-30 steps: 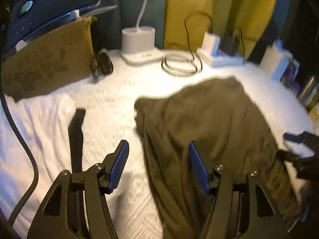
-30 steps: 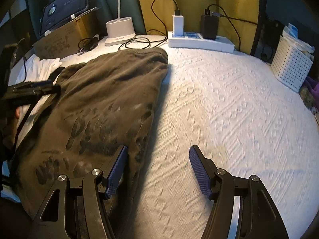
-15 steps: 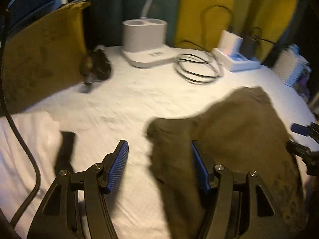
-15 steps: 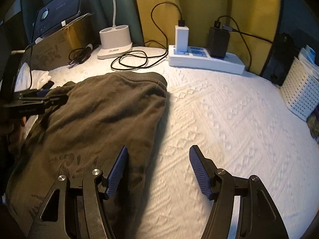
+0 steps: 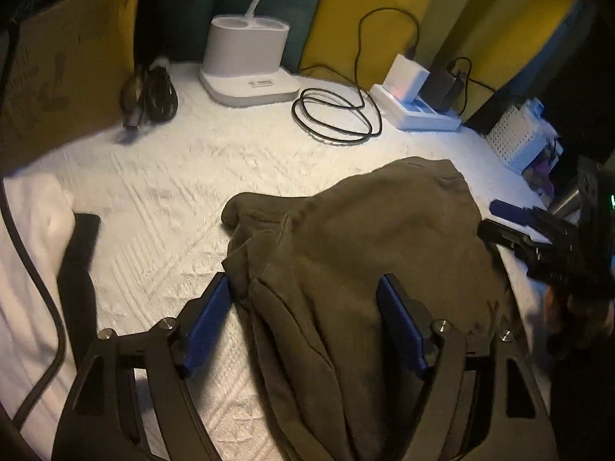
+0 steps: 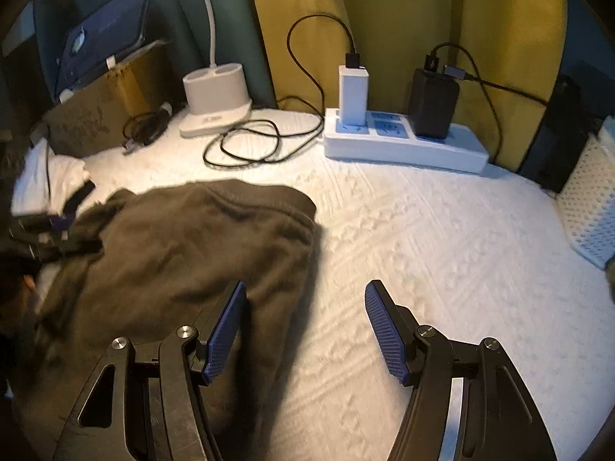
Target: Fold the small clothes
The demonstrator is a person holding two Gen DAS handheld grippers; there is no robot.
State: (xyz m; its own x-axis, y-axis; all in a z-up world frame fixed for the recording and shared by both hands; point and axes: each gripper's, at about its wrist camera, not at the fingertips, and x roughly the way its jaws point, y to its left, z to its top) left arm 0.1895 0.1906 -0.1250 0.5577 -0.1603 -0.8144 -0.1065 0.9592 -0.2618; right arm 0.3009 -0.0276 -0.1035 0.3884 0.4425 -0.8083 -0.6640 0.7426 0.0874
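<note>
A: Across the middle of the white bedspread lies the olive garment; a second ago it stretched long toward the far edge, now its far end sits doubled back, bunched and shorter; I judge one fold is roughly made and wants squaring

B: And the tools?

A: The left gripper has just been opening; its jaws stand wide over the garment's left edge, cloth lying between them but the blue pads not pressing on it; I read that as a release; the right gripper is also wide, one finger above the garment's right edge, the other over bare bedspread, gripping nothing

B: What can't you make out?

A: The near end of the garment runs under both tools and off the bottom of the views, so whether its layers line up there I cannot tell; the left-wrist view is smeared at its right side, where the other tool shows only as a dark blur; a white garment with a dark strap sits at the bedspread's left edge, half cut off; whether it is folded I cannot say; along the far edge stand a lamp base, a coiled cable and a power strip, well apart from the work
</note>
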